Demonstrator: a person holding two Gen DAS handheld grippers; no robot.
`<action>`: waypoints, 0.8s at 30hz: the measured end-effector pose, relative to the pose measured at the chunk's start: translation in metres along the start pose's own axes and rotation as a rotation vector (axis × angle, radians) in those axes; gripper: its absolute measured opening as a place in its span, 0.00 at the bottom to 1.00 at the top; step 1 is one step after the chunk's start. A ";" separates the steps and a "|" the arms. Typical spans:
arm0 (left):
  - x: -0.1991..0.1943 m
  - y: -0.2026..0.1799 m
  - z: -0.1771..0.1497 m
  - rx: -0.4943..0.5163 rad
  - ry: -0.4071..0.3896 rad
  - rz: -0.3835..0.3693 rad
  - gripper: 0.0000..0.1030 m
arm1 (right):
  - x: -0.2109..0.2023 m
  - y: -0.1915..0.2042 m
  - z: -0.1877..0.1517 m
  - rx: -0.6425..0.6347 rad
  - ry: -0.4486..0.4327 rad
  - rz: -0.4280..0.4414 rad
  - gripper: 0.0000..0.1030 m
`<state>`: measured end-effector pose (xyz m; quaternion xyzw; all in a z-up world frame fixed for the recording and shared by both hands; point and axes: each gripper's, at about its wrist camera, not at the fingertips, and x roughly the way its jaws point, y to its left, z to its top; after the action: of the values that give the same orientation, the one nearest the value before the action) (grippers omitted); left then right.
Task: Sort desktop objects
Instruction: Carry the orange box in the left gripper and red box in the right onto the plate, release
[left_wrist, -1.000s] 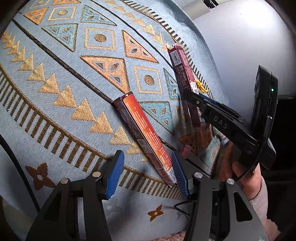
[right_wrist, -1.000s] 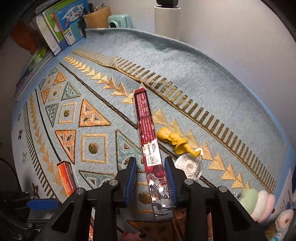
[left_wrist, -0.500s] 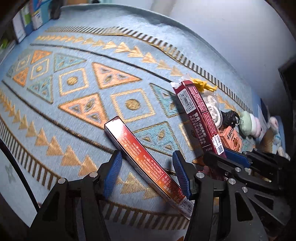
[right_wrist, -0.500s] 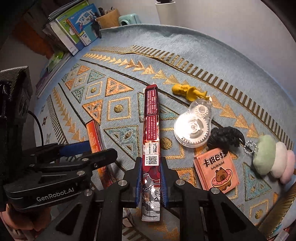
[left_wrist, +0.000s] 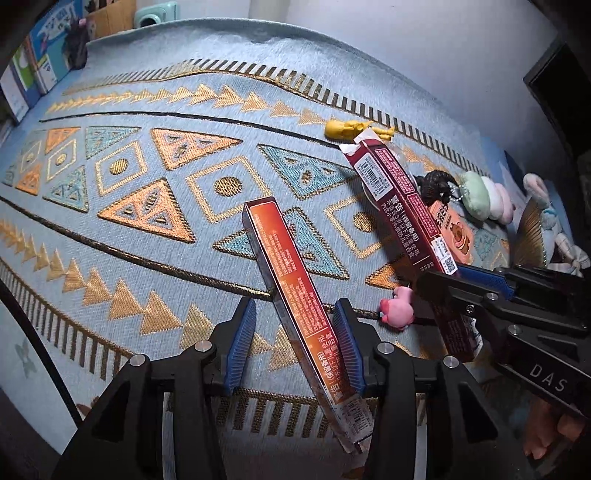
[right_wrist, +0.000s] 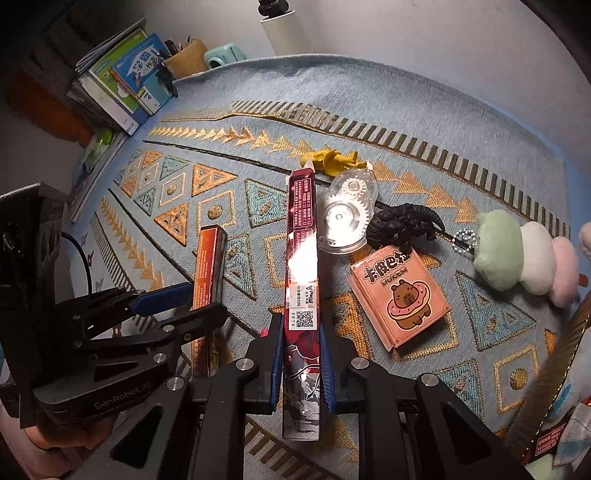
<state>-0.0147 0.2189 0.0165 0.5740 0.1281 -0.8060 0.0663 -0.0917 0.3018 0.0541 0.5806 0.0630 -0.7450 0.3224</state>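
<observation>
Comparing this moment with the views a second before, both long boxes were found raised off the patterned blue cloth (left_wrist: 110, 280) covering the surface. The dark red box (right_wrist: 301, 295) was gripped near its lower end between the narrow jaws of the right gripper (right_wrist: 300, 360), its far end pointing toward the yellow figurine (right_wrist: 332, 159). The orange box (left_wrist: 295, 291) lay slanted between the jaws of the left gripper (left_wrist: 295, 343), which had just been closing; the right pad appeared to touch it, while a gap showed at the left pad (left_wrist: 242, 343), so a firm hold could not be confirmed. The two boxes were judged to have been picked out as a pair for placing together, while the tape dispenser (right_wrist: 345, 218), black claw clip (right_wrist: 402, 223) and pink capybara card pack (right_wrist: 399, 299) lay unsorted.
</observation>
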 end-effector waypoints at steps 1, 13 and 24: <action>0.002 -0.011 -0.004 0.048 0.007 0.069 0.40 | -0.001 0.000 -0.001 0.004 -0.001 0.002 0.16; -0.042 -0.019 -0.002 0.029 -0.043 -0.312 0.14 | -0.069 -0.006 -0.016 0.151 -0.165 0.116 0.16; -0.128 -0.107 0.055 0.307 -0.116 -0.612 0.14 | -0.214 -0.056 -0.072 0.434 -0.500 -0.039 0.16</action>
<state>-0.0494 0.3002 0.1683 0.4655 0.1678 -0.8297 -0.2584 -0.0374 0.4662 0.2090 0.4338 -0.1673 -0.8664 0.1824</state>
